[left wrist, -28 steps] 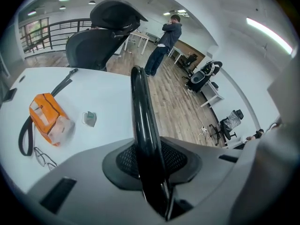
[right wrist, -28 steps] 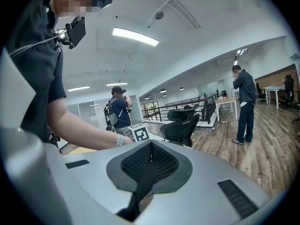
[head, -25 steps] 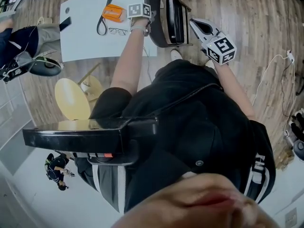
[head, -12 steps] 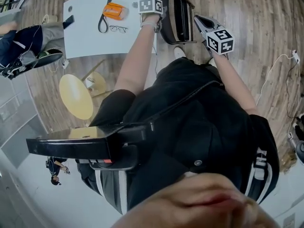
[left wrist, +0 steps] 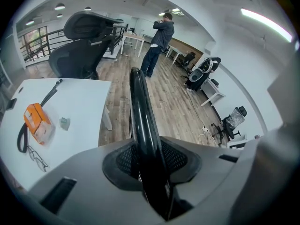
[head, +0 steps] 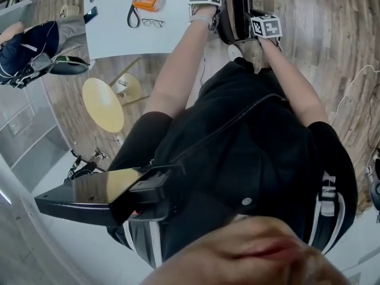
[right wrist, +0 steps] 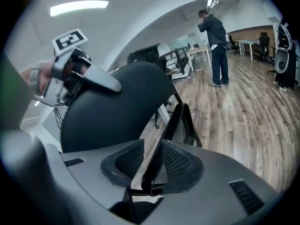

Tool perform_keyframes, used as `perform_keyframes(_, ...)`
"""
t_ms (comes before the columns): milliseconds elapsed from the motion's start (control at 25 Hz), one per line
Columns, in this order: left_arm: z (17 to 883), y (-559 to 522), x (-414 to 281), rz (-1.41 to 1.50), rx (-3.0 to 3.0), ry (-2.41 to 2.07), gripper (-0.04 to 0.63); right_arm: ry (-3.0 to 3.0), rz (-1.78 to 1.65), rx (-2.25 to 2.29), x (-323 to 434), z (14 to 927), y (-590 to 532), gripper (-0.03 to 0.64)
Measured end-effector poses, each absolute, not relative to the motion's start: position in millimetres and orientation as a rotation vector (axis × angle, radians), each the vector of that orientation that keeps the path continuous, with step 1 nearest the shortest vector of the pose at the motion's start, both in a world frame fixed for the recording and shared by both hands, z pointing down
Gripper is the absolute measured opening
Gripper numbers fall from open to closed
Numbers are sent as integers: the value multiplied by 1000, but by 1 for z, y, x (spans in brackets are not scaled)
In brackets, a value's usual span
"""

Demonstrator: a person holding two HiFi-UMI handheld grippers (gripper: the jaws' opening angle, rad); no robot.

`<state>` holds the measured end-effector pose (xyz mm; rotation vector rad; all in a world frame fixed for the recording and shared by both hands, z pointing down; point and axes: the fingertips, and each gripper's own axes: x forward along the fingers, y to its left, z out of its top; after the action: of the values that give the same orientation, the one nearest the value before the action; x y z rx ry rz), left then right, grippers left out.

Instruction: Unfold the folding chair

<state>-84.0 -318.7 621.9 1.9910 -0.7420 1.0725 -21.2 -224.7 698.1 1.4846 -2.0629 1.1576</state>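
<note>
The black folding chair [head: 233, 18] stands folded at the top of the head view, just beyond the white table. My left gripper [left wrist: 150, 159] is shut on the chair's round black top tube [left wrist: 138, 104], which runs up between its pads. My right gripper [right wrist: 151, 161] has just been opening its jaws. A thin black frame bar [right wrist: 172, 122] lies between them, with a gap showing beside the left pad. The chair's dark panel [right wrist: 112, 108] fills the right gripper view's left half, and the left gripper [right wrist: 92, 77] sits on its top edge.
The white table [head: 116, 31] carries an orange case [head: 147, 0], glasses [head: 153, 22] and a black strap. A round yellow stool [head: 104, 103] stands on the wooden floor at my left. A person [left wrist: 159, 40] stands farther off, near a black office chair [left wrist: 84, 46]. A cable [head: 356, 85] lies on the right.
My right gripper has dropped from beside the chair onto its frame, and its jaws have parted. My left gripper has shifted right along with the chair's top.
</note>
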Motion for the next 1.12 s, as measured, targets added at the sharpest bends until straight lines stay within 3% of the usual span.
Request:
perform_keyframes(320,616,-310,-72,1071,1998,-750,93,-1869,1224,1506,-26,780,-252,244)
perform_keyframes(560,614,-312,-76,1044,1997,-764,92,-1862,1296,1489,-54,798,-275,302)
perform_keyframes(840,610,-308,-68,1003,2015,-748,97,-1648,1187,1543,-39,824,-280,307)
perform_keyframes(960,611,-308,-71,1006,2019,-743,100,-1692,1253,1513,-48,831,-278,224)
perform_keyframes(1120,613,-312,-73,988,2028,-732,101,-1687,1368,1474,-46,836,-266,215)
